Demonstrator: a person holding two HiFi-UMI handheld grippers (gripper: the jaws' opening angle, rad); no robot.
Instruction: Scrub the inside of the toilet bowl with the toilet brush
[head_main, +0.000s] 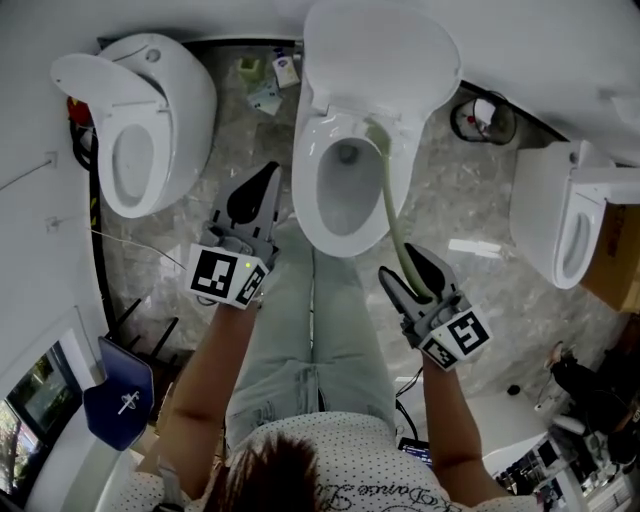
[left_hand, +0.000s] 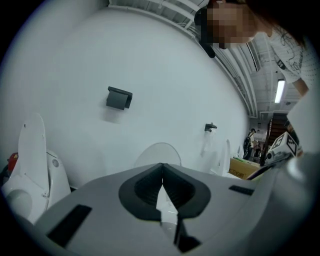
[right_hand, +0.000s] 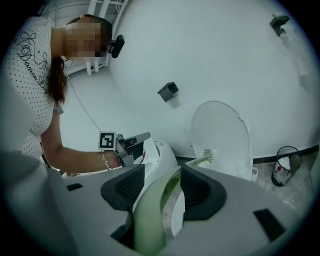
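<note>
Right hand-held gripper (head_main: 402, 265) clamps toilet brush (head_main: 390, 200), its head at toilet bowl (head_main: 305, 190) edge, one o'clock. Left hand-held gripper (head_main: 265, 178) closed, empty.

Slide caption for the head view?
Green toilet brush, held by right gripper, at rim of toilet bowl; left gripper shut, empty.

Both forearms reach forward. The left claw (head_main: 270, 172) has its jaws together, empty. The right claw (head_main: 400, 262) clamps the toilet brush (head_main: 388, 195).

My head view looks steeply down on the toilet bowl (head_main: 305, 185), both gripper views low and close, facing its raised lid (right_hand: 220, 135), shared by all three.
</note>
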